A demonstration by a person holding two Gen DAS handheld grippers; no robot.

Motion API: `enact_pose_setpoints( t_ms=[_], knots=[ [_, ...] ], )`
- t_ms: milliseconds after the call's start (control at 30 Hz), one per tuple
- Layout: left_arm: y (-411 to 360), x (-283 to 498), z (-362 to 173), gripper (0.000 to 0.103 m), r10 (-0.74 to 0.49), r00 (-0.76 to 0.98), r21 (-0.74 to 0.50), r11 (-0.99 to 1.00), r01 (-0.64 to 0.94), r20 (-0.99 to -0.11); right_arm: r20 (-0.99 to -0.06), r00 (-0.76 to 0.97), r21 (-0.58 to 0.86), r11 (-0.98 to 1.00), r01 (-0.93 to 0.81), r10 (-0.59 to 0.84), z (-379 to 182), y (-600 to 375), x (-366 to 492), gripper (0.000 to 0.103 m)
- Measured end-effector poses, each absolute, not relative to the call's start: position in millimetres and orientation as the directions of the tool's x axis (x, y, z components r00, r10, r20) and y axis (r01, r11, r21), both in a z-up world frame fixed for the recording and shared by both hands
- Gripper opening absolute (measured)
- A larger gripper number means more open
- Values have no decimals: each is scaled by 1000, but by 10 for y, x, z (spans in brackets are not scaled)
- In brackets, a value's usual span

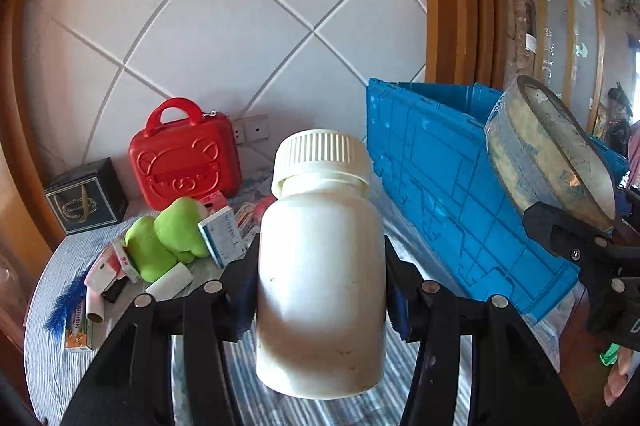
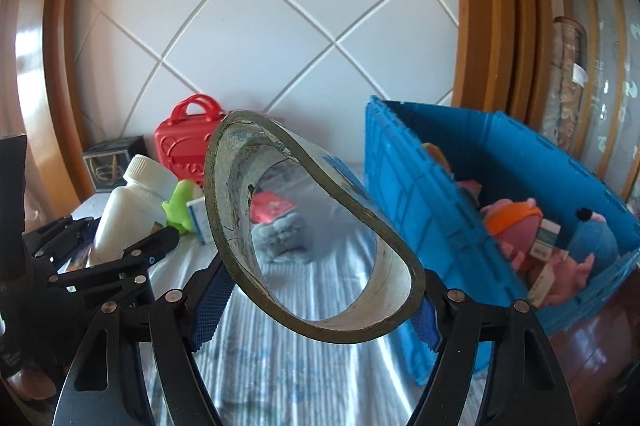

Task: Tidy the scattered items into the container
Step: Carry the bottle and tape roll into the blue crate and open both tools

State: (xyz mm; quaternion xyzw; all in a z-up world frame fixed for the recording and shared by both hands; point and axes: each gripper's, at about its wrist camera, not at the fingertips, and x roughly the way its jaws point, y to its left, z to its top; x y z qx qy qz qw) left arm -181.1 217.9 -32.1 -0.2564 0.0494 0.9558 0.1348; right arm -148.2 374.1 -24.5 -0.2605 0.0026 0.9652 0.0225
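Note:
My left gripper (image 1: 320, 278) is shut on a white plastic bottle (image 1: 320, 266) with a ribbed cap, held upright and raised above the table. The same bottle (image 2: 128, 210) and left gripper (image 2: 132, 250) show at the left of the right wrist view. My right gripper (image 2: 320, 310) is shut on a wide roll of tape (image 2: 230, 210), its blue pads pressing the roll's two sides. That roll (image 1: 548, 154) hangs beside the blue crate (image 1: 440, 178) in the left wrist view. The crate (image 2: 420, 206) holds pink and blue plush toys and small boxes.
A red carry case (image 1: 184, 162) and a dark box (image 1: 84, 198) stand by the wall. A green plush (image 1: 168, 234), small boxes, a paper roll and a blue feather (image 1: 66, 302) lie on the striped cloth. A grey fluffy item (image 2: 280, 238) lies mid-table.

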Motion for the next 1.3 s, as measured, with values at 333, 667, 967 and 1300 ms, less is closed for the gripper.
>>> enact_pose_setpoints(
  t_ms=[333, 667, 967, 1300],
  knots=[
    [4063, -1945, 114, 52, 263, -856, 16, -953, -301, -445, -466, -878, -19, -993, -116, 111, -23, 5757, -1518, 76],
    [5228, -1996, 15, 52, 254, -796, 63, -937, -343, -549, -524, -845, 7, -991, -131, 108, -245, 6820, -1546, 77],
    [5486, -1927, -147, 52, 228, -775, 85, -936, -340, -589, -552, -831, 34, -993, -112, 75, -406, 7060, -1502, 77],
    [5505, -1878, -122, 72, 214, -796, 97, -942, -322, -566, -550, -832, 39, -993, -114, 74, -449, 7170, -1545, 78]
  ],
)
